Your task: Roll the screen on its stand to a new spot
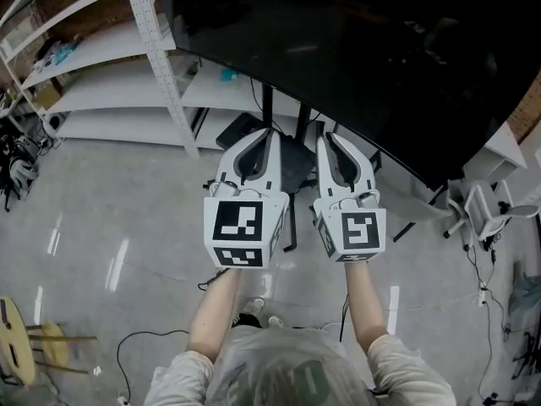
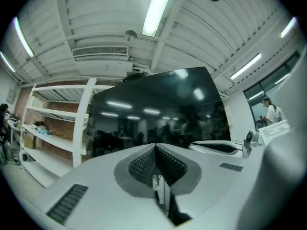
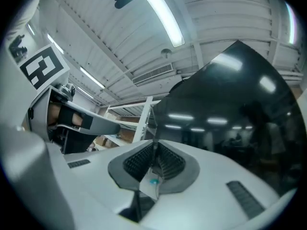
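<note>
Both clenched empty, my left claw (image 1: 267,134) and right claw (image 1: 325,137) face the screen (image 1: 380,49). Its stand (image 1: 267,101) is mostly hidden behind them.

1. the screen (image 1: 380,49) runs off the head view's top and right edges.
2. its stand (image 1: 295,163) is mostly hidden behind the left gripper (image 1: 267,134) and the right gripper (image 1: 326,137).
3. a yellow stool (image 1: 13,338) is cut by the left edge.

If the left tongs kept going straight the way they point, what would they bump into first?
Most likely the big dark screen: it fills the view right beyond the left tongs' shut tips. How near is hard to judge.
</note>
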Demonstrator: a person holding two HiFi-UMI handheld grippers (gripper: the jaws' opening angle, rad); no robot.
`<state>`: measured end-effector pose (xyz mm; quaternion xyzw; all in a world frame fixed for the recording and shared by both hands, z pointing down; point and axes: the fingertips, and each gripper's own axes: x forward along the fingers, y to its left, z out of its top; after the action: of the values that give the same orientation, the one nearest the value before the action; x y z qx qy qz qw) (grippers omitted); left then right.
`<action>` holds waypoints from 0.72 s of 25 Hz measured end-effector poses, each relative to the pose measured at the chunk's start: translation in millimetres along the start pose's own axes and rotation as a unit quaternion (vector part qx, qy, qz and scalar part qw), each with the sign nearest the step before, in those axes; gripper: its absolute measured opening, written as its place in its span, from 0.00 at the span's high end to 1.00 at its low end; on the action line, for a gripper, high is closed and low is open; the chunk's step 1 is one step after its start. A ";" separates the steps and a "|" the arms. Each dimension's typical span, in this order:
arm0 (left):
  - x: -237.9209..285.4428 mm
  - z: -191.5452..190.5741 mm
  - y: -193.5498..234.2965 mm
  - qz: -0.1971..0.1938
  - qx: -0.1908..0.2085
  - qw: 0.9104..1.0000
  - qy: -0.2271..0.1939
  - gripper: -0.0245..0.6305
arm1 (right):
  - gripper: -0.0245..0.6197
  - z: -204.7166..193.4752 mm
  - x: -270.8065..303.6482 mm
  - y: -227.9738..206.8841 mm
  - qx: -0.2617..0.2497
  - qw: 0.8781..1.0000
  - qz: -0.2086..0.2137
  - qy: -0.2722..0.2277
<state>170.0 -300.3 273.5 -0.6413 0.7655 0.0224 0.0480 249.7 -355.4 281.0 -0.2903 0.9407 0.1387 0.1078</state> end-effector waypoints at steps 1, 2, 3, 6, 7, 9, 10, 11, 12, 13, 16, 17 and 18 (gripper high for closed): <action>-10.2 0.5 16.5 0.024 -0.001 1.000 -0.001 0.94 | 0.90 3.5 8.0 15.2 0.009 1.000 0.020 -0.008; -20.4 1.4 31.5 0.045 -0.003 0.999 -0.002 0.94 | 0.90 7.8 14.8 29.7 0.019 0.999 0.039 -0.017; -30.7 2.9 45.2 0.064 -0.003 0.998 -0.005 0.94 | 0.90 13.0 20.9 44.0 0.027 0.998 0.058 -0.026; -67.9 7.6 86.1 0.125 0.001 0.992 -0.015 0.94 | 0.90 29.5 37.9 89.7 0.061 0.991 0.112 -0.050; -83.9 9.1 101.5 0.149 0.006 0.989 -0.018 0.94 | 0.91 34.3 44.0 107.9 0.076 0.987 0.133 -0.057; -122.2 11.7 134.4 0.210 0.016 0.977 -0.024 0.94 | 0.91 43.9 56.3 150.1 0.099 0.976 0.181 -0.074; -143.0 12.8 150.2 0.242 0.022 0.970 -0.026 0.94 | 0.91 48.3 61.9 172.3 0.105 0.970 0.204 -0.085; -163.2 14.1 164.8 0.272 0.027 0.962 -0.028 0.94 | 0.91 52.4 67.0 194.6 0.109 0.963 0.226 -0.096; -182.4 15.8 178.1 0.299 0.033 0.953 -0.029 0.94 | 0.91 56.4 71.2 217.6 0.111 0.957 0.248 -0.106; -200.8 17.5 190.7 0.324 0.042 0.945 -0.028 0.94 | 0.91 60.4 73.9 241.9 0.115 0.949 0.270 -0.114; -253.9 24.1 223.3 0.391 0.067 0.917 -0.029 0.94 | 0.91 74.0 68.9 320.5 0.129 0.921 0.342 -0.132; -269.8 27.0 231.7 0.408 0.071 0.909 -0.034 0.94 | 0.91 80.1 62.9 346.3 0.141 0.910 0.365 -0.135; -284.5 29.0 238.7 0.423 0.072 0.902 -0.039 0.94 | 0.91 86.3 55.4 370.7 0.156 0.898 0.388 -0.137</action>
<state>-14.4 23.3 267.1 -0.2503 0.9619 0.0105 0.1094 1.9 -62.1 257.9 0.1400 0.9642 0.0591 0.2174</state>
